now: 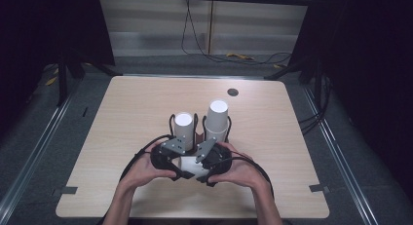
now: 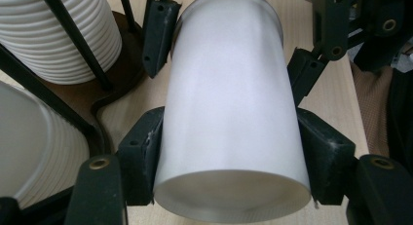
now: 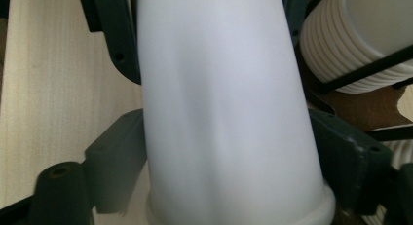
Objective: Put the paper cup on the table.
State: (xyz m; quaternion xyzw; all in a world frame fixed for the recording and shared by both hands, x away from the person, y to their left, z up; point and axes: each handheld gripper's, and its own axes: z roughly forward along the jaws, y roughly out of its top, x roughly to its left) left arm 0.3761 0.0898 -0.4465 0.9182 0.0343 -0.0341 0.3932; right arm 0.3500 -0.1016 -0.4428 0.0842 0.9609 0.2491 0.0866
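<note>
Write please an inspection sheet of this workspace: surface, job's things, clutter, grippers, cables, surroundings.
Surface: light wooden table, bare around the work.
Job's things: one white paper cup, lying sideways between both grippers; two stacks of white ribbed cups in a black wire holder.
Clutter: small dark round disc near the far edge.
Grippers: left gripper and right gripper both clamp the cup.
Cables: black cables on the floor behind.
Surroundings: grey floor, dark curtains.
</note>
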